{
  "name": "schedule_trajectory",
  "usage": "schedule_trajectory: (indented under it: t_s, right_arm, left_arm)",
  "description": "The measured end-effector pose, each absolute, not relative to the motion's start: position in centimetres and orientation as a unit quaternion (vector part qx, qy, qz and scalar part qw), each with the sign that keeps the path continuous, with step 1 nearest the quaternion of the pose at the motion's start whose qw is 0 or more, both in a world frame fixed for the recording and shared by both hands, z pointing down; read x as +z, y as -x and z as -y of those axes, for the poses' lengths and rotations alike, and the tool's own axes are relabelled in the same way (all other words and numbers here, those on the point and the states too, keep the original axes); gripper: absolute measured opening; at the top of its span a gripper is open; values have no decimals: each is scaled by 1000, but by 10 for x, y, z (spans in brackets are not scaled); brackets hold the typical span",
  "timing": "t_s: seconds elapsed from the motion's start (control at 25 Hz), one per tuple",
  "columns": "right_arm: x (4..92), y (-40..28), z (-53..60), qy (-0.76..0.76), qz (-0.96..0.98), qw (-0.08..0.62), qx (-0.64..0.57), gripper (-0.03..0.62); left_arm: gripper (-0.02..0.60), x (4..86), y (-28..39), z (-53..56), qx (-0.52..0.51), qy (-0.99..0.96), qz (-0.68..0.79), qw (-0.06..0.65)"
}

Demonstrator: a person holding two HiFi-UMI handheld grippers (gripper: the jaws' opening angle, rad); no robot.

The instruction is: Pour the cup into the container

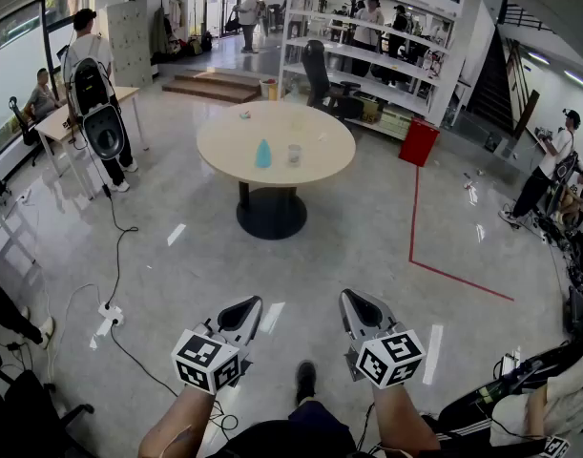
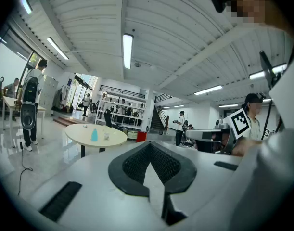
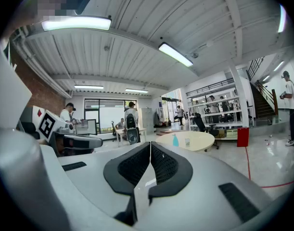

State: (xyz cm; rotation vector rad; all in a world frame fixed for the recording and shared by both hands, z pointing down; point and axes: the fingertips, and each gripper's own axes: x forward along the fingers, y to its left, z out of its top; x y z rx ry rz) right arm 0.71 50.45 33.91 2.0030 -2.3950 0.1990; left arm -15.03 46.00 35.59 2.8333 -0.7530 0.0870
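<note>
A round beige table (image 1: 310, 151) stands several steps ahead of me. On it are a blue container (image 1: 263, 154) and a clear cup (image 1: 294, 155), side by side. Both show small in the left gripper view, the blue container (image 2: 94, 135) beside the cup (image 2: 106, 135), and in the right gripper view, the container (image 3: 175, 140) and cup (image 3: 187, 142). My left gripper (image 1: 245, 310) and right gripper (image 1: 356, 305) are held low near my body, far from the table. Both are shut with nothing between the jaws.
A person with a backpack (image 1: 93, 93) stands at the left by a desk (image 1: 76, 117). Cables (image 1: 114, 256) trail across the glossy floor. Shelving (image 1: 367, 55), an office chair (image 1: 320, 79) and a red bin (image 1: 418, 143) lie behind the table. Red tape (image 1: 434, 267) marks the floor at right.
</note>
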Motion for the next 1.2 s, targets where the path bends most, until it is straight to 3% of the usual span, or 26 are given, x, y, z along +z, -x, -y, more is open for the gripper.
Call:
schedule_trajectory:
  t_s: [0.56,1.2]
  right_arm:
    - [324,-136,-343,-606,794,8,42,8]
    - [343,-191,-126,-617,785,15,54,8]
  left_arm:
    - [0,351,43,-304,16,-941,314,121]
    - [0,371,-3,-90,31,-939,322,114]
